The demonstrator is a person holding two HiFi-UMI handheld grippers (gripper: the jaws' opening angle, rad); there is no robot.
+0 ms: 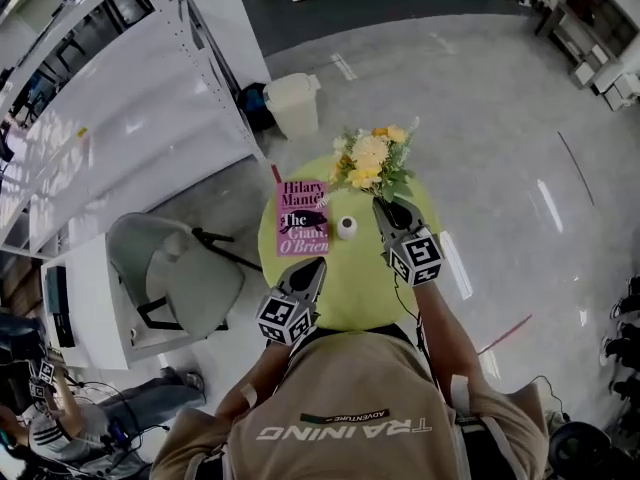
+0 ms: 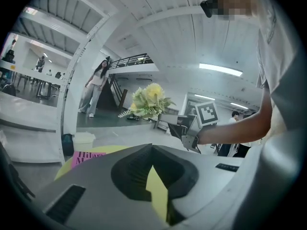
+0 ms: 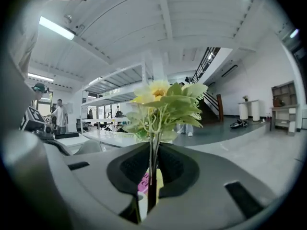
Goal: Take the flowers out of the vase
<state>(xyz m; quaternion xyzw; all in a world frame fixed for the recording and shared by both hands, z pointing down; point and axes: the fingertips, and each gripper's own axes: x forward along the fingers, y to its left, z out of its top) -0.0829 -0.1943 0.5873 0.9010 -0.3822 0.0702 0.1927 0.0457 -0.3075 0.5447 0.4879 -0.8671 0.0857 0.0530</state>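
We judge the yellow flowers (image 1: 370,160) already lifted clear of the small white vase (image 1: 346,228), just beyond it, so next we must carry them aside without toppling the vase. Our right gripper (image 1: 384,206), just beside the vase, has its jaws pinched narrow on the thin stems (image 3: 152,176). Our left gripper (image 1: 314,266), on the vase's near side, stands barely parted and empty.

The head view looked steeply down from over the person's shoulders onto the round yellow-green worktop (image 1: 350,288) at frame centre. The left gripper view sat low behind the left tongs (image 2: 154,174), facing across that worktop. The right gripper view looked along the right tongs (image 3: 152,176). All three shared the bunch of yellow flowers with green leaves (image 1: 370,163), nearest in the right one.
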